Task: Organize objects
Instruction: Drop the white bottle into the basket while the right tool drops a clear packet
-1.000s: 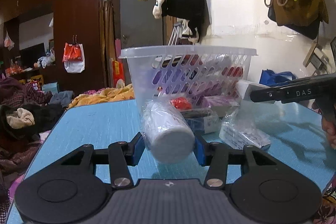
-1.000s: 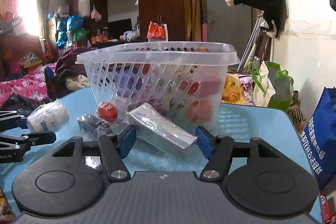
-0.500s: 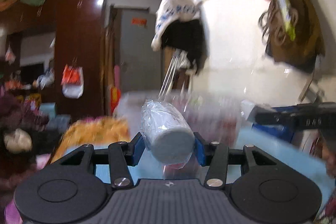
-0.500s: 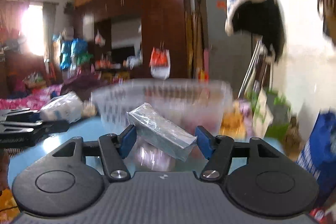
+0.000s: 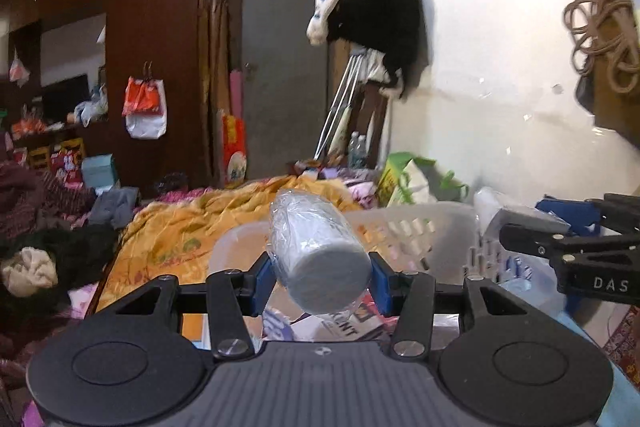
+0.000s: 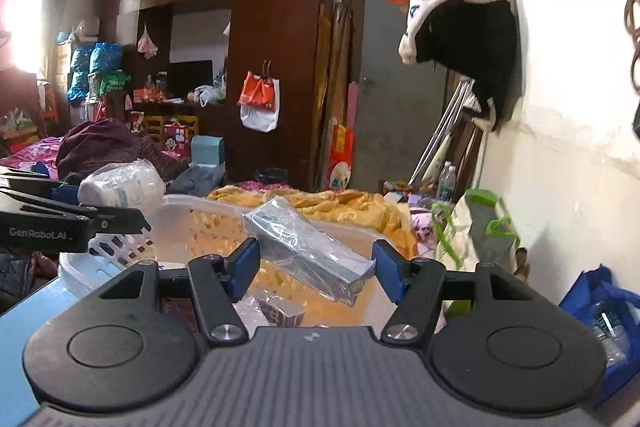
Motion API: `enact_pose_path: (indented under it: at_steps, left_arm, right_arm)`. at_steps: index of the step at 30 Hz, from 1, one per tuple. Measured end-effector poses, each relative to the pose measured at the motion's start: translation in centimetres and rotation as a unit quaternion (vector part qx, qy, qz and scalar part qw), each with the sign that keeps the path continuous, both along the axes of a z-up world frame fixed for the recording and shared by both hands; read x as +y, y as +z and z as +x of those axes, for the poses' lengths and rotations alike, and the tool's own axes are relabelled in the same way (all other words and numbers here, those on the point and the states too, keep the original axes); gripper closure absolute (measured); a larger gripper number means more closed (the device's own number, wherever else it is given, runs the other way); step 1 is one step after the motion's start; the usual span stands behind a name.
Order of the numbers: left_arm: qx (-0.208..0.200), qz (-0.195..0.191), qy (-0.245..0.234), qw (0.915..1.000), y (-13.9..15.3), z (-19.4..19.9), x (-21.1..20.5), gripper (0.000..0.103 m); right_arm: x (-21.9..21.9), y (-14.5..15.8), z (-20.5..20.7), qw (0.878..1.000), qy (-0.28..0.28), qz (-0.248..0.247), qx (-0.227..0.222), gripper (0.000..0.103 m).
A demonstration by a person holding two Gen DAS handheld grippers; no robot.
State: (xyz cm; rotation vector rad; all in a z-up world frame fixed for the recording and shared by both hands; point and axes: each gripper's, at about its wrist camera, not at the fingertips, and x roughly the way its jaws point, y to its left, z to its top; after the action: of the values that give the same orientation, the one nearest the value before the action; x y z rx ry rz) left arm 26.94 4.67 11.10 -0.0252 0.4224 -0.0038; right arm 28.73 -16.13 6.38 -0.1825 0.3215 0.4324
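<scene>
Below both tools, low in frame, sits the white laundry basket [image 5: 420,227]; my left tool [image 5: 320,279] clamps the wrapped white bottle [image 5: 316,251], my right tool [image 6: 316,267] the plastic-wrapped grey box [image 6: 308,251], lying slantwise.

Lighting: dim indoor room, warm cast. Source: overexposed sunlit window with red curtain [image 6: 24,11] at far left of the right wrist view. Glare: white hotspot on glossy dark brown wooden wardrobe [image 5: 160,27]. Distortion: strong fisheye bending and dark corners. Blur: slight motion smear on white perforated plastic basket [image 5: 416,227].

Black hand-held gripper [image 5: 320,277] w/ blue pads [image 5: 264,281], silver screws [image 5: 234,346]
</scene>
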Motion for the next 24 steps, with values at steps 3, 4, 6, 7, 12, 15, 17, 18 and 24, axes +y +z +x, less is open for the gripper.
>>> enact_pose_path:
  at_steps: [3,4,6,7,12,15,17,18,24]
  left_arm:
    - [0.004,-0.005,0.008,0.9999,-0.5,1.1,0.4,0.050]
    - [0.009,-0.012,0.007,0.9999,-0.7,1.4,0.4,0.050]
    - [0.011,-0.021,0.008,0.9997,-1.1,2.1,0.6,0.047]
    - [0.013,-0.018,0.009,0.9997,-1.3,2.2,0.6,0.034]
    - [-0.016,-0.013,0.016,0.9997,-1.2,-1.5,0.8,0.027]
    - [-0.063,-0.023,0.004,0.9977,-1.2,-7.1,0.9,0.012]
    - [-0.070,-0.019,0.003,0.9974,-2.1,-9.8,0.8,0.004]
    - [-0.061,-0.012,0.003,0.9981,-2.8,-10.8,0.6,0.004]
    - [-0.010,0.005,-0.014,0.9998,-6.7,-11.6,-0.8,0.004]
  right_arm:
    - [0.1,-0.7,-0.2,1.000,-0.005,-0.010,-0.003,0.038]
    - [0.1,-0.8,-0.3,1.000,-0.004,-0.006,-0.001,0.038]
    - [0.1,-0.9,-0.6,1.000,0.004,-0.002,0.002,0.035]
    - [0.2,-0.9,-0.8,1.000,0.007,-0.005,0.005,0.021]
    - [-1.5,-1.1,-5.4,0.999,0.018,0.033,-0.030,0.000]
    - [-3.2,-3.2,-9.3,0.994,0.054,0.091,0.027,0.000]
    - [-2.8,-5.7,-11.7,0.991,0.091,0.072,0.069,0.000]
    - [-2.4,-6.9,-12.8,0.991,0.100,0.056,0.076,0.000]
    - [-0.2,-10.1,-14.5,0.979,0.144,0.019,0.141,0.000]
